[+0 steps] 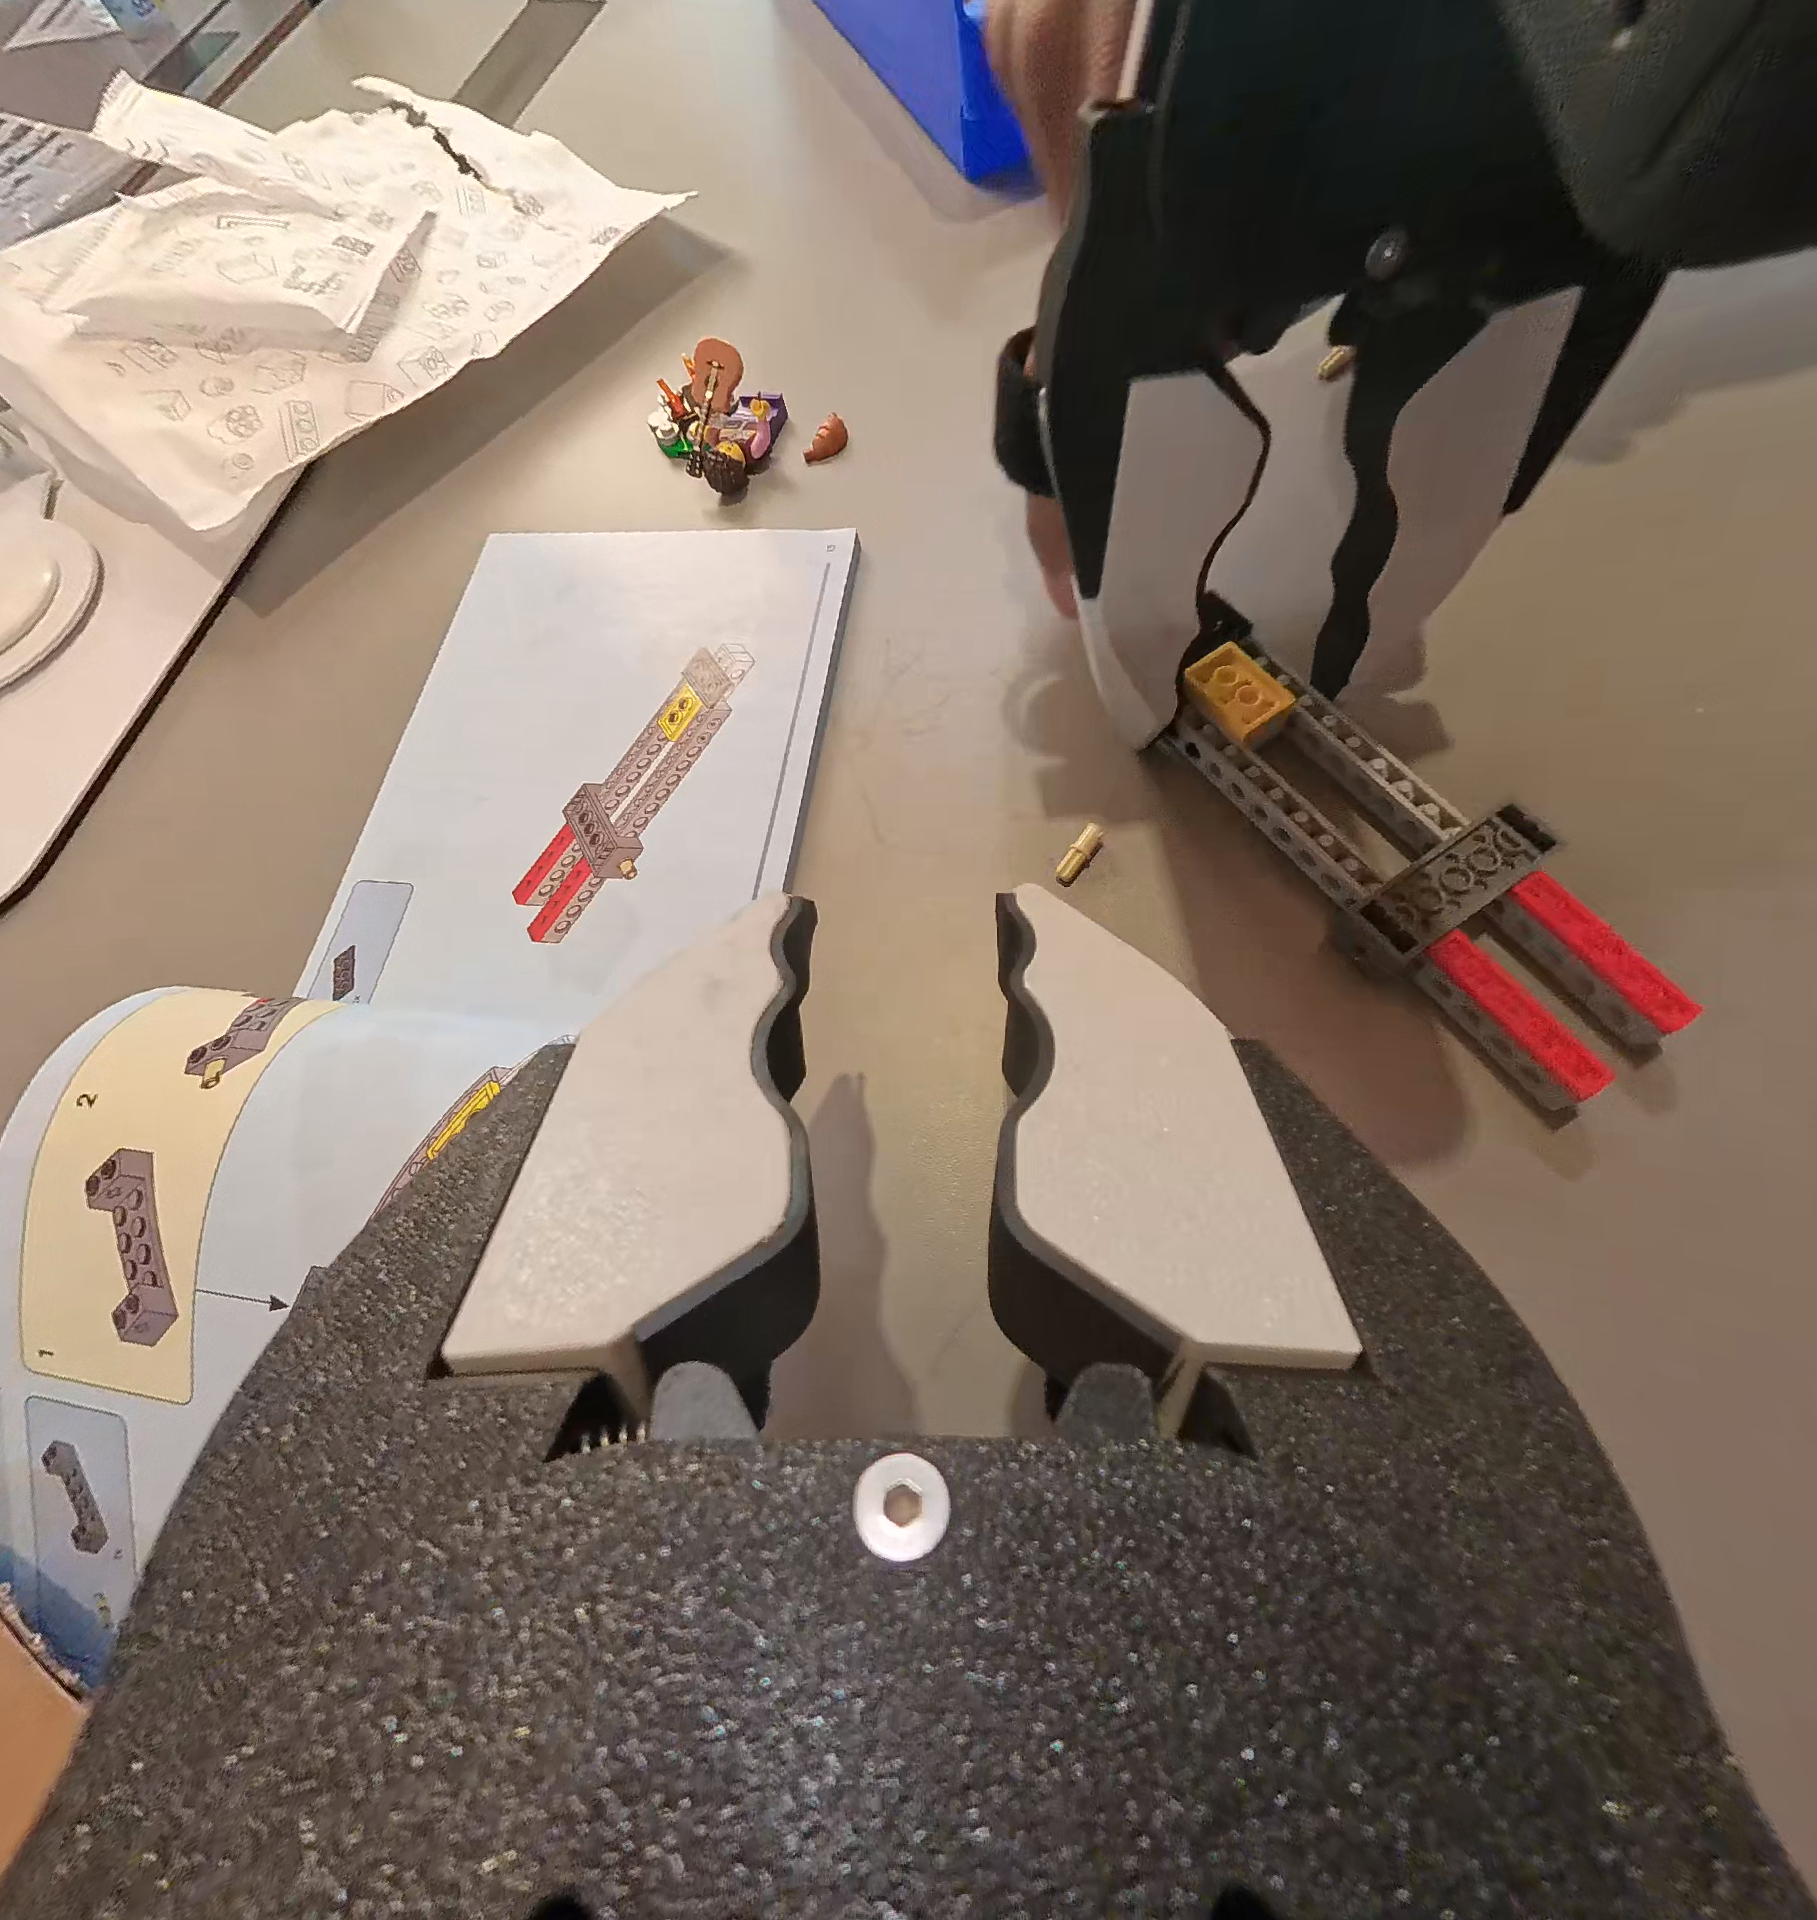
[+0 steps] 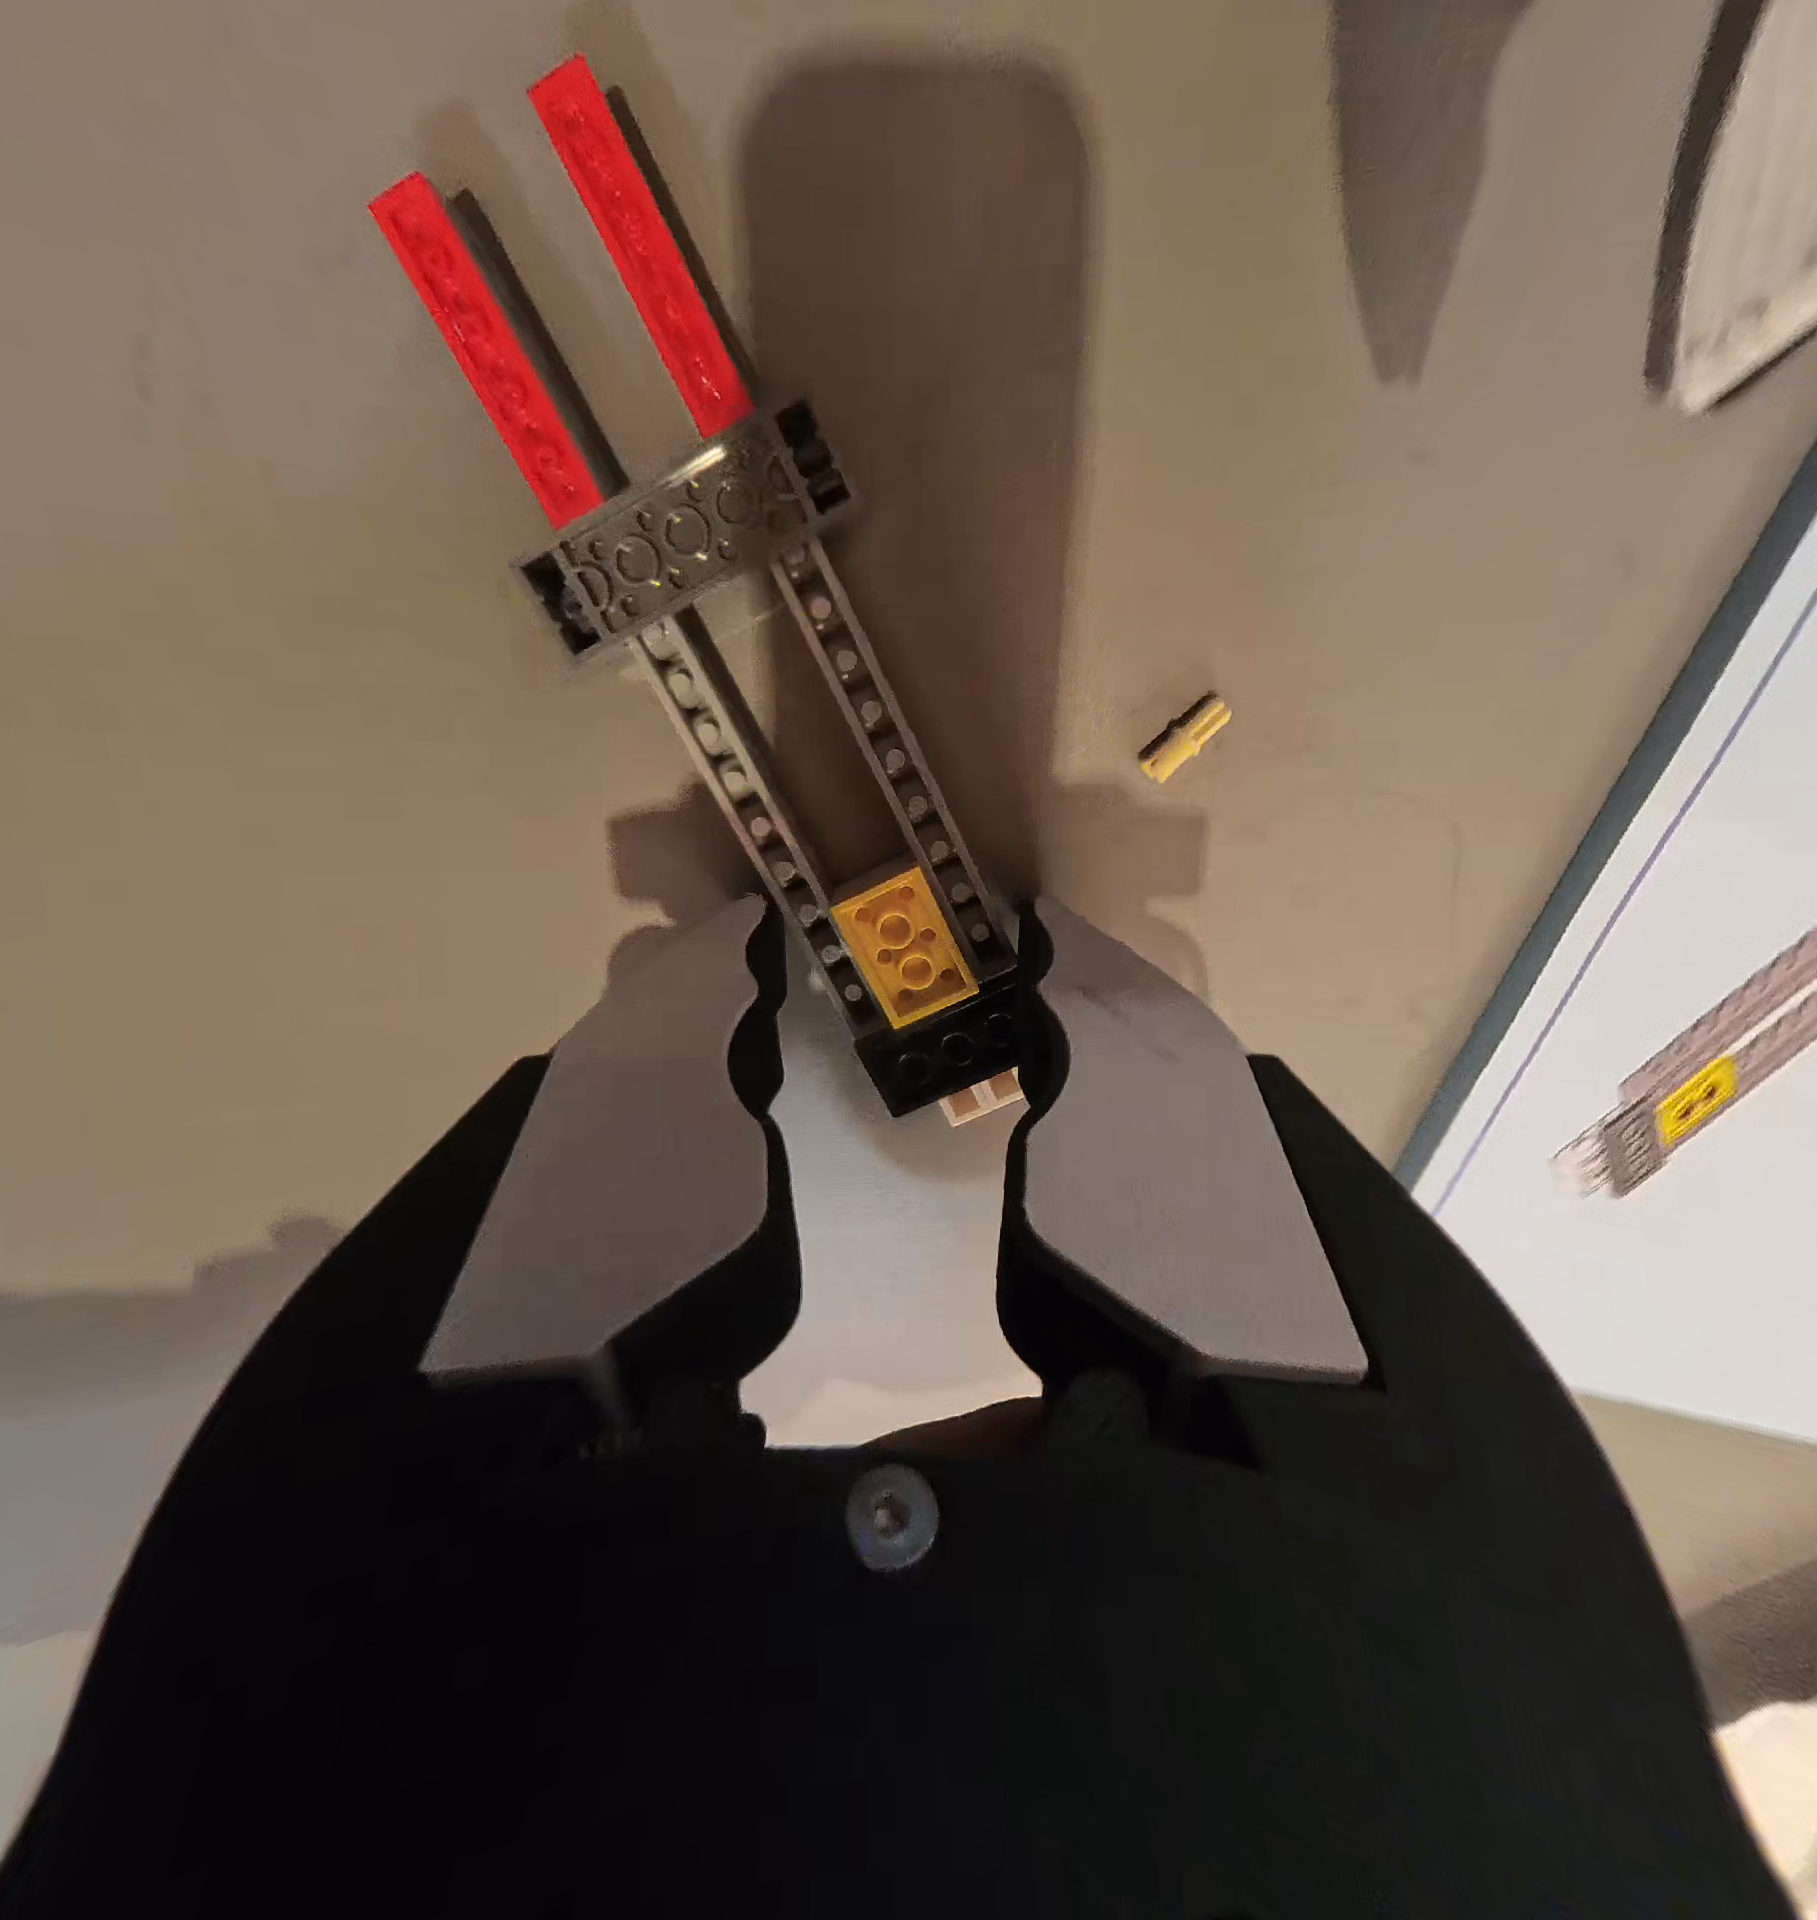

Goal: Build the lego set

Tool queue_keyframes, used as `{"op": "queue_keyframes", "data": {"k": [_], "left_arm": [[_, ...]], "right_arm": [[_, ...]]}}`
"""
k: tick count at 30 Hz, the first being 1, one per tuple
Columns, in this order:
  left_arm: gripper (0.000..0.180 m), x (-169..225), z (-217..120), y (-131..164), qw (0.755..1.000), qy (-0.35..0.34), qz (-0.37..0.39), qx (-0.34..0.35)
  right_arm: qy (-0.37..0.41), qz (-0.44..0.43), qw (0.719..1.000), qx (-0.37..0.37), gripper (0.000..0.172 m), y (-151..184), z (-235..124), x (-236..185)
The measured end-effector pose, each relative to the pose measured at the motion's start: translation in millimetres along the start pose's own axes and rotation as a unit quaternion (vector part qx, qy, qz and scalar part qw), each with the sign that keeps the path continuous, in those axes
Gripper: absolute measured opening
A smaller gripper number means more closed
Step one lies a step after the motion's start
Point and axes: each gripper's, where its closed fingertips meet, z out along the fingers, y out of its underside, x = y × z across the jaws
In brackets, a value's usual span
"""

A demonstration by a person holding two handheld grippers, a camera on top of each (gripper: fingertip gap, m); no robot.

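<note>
A brick assembly (image 2: 738, 727) lies on the beige table (image 1: 935, 675): two long grey studded beams, a dark grey cross piece, two red ends, a yellow brick (image 2: 904, 956) and a black brick at the near end. It also shows in the left wrist view (image 1: 1403, 821). My right gripper (image 2: 899, 935) is open, its fingertips astride the yellow-brick end. The right pad is at the beam's side and a thin gap shows by the left pad. My left gripper (image 1: 904, 914) is open and holds nothing, above bare table. A tan pin (image 1: 1078, 854) lies just ahead of it to the right.
An open instruction booklet (image 1: 623, 727) lies left of my left gripper. Torn white paper bags (image 1: 260, 291) and a white tray (image 1: 52, 675) are far left. A small pile of figure parts (image 1: 717, 416), a blue box (image 1: 925, 83) and a second pin (image 1: 1333, 361) lie beyond.
</note>
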Motion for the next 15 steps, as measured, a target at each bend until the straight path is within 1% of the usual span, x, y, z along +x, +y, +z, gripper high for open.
{"op": "queue_keyframes", "data": {"k": [2, 4, 6, 9, 12, 15], "left_arm": [[0.035, 0.3, 0.2, -0.1, 1.000, 0.000, 0.000, -0.001], [0.035, 1.9, 0.8, -0.5, 1.000, 0.004, -0.001, -0.001], [0.034, 4.0, 2.1, -0.5, 1.000, 0.009, 0.000, -0.001], [0.034, 6.3, 4.7, 0.8, 1.000, 0.014, 0.000, -0.004], [0.034, 7.5, 6.3, 2.0, 1.000, 0.016, 0.001, -0.007], [0.034, 8.4, 6.3, 1.7, 1.000, 0.018, 0.000, -0.006]], "right_arm": [[0.002, 0.038, 0.999, 0.003, 0.042, 0.5, -0.4, -8.9], [0.015, 0.043, 0.999, 0.009, 0.041, 0.8, -1.3, -14.0], [0.030, 0.028, 0.999, 0.032, 0.042, -2.2, -3.4, -13.8], [0.023, 0.000, 0.998, 0.062, 0.044, -9.9, -4.9, -16.5], [0.015, -0.030, 0.998, 0.050, 0.046, -9.1, -0.3, -16.6], [-0.005, -0.037, 0.999, 0.039, 0.042, -8.7, 2.0, -17.3]]}}
